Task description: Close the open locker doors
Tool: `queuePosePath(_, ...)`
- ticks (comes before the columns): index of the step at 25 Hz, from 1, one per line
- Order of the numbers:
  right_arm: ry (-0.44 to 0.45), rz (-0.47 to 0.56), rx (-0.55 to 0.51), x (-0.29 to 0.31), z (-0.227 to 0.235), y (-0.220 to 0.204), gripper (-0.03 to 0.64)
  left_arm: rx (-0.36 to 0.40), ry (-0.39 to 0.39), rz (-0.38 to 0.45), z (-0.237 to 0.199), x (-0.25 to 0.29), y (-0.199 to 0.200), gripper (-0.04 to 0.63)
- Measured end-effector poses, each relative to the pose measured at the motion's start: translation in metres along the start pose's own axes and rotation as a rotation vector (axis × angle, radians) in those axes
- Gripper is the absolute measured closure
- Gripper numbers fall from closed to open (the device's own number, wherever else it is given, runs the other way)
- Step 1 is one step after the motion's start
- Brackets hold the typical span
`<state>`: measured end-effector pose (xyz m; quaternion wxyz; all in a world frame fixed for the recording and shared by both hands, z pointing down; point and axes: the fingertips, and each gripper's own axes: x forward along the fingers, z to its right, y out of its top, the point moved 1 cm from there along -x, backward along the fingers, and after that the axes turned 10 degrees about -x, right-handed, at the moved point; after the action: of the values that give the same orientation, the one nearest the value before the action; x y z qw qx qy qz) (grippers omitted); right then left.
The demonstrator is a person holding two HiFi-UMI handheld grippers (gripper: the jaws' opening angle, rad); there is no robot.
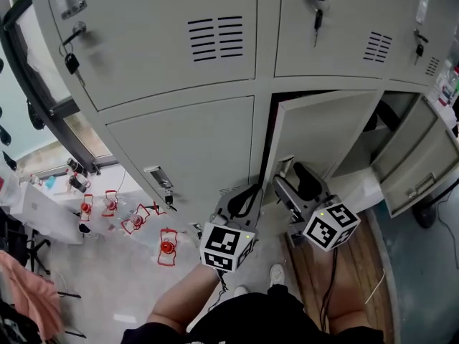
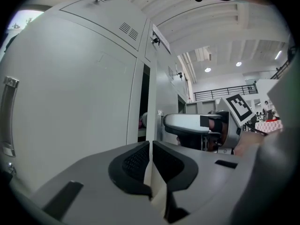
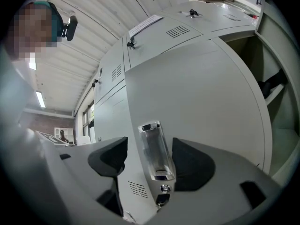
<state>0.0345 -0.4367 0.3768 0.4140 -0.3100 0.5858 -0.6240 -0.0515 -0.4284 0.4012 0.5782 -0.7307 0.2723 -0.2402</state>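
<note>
**A:** L to R, quick?

**B:** Far L on the floor: small red-and-white frames [image 1: 166, 248]. Next, the lower-L door [image 1: 186, 145], flush shut, key [image 1: 168, 199] hanging in its lock.

**A:** Tongs?

**B:** The left gripper [image 2: 150, 150] has its jaws pressed nearly together. A pale sliver in the slit lines up w/ the free edge of the ajar door [image 1: 326, 131]. Pinched or not, can't tell. The right gripper [image 3: 150, 153] has its jaws wide apart, w/ that door's chrome handle [image 3: 157, 146] btwn them, not clamped.

**A:** Inside the lockers?

**B:** Thru the gap there's sth pale, too small to name. Far R, the wide-open door [image 1: 419, 165] shows a shelf [image 3: 277, 96] w/ a dark item [image 3: 273, 86].
</note>
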Motion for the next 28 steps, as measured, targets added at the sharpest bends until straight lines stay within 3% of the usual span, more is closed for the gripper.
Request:
queuePosePath(13,0.049,0.005,0.013,0.025,0.006,-0.002,0.319,-0.004,0.073,0.007,-0.015,-0.013,0.002,0.561)
queuePosePath(28,0.053,0.009,0.007,0.033,0.01,-0.003,0.316,-0.006,0.093,0.014,-0.021,-0.017,0.005,0.568)
